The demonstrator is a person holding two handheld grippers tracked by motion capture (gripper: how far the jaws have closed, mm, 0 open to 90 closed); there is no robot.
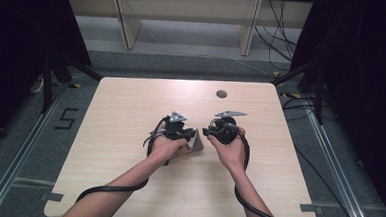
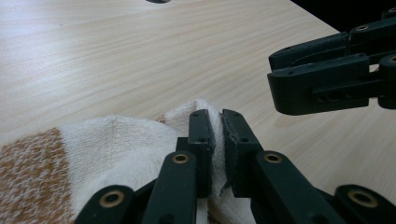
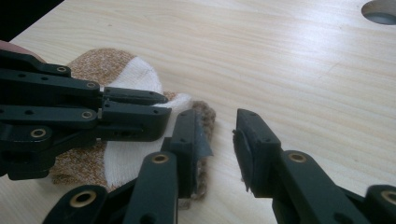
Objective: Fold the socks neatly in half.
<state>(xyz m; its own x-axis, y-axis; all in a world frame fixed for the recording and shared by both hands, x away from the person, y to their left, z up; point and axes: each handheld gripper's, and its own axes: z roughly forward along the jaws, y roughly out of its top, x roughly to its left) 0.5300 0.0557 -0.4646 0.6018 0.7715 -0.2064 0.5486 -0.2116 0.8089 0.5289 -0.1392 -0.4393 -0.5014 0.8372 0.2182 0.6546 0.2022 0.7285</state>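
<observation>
A white and orange-brown sock lies on the light wooden table near its middle. My left gripper is shut on a fold of the sock's white fabric, pinched between its two black jaws. In the high view the sock peeks out between my two hands. My right gripper stands open just to the right of the sock; bare table shows between its jaws, and its left jaw hangs over the sock's brown edge. The left gripper reaches across the sock from the left in the right gripper view.
A round cable hole sits in the table's far middle. Wooden shelf legs stand on the floor beyond the table, with loose cables at the right. Black cables trail from both grippers toward the near edge.
</observation>
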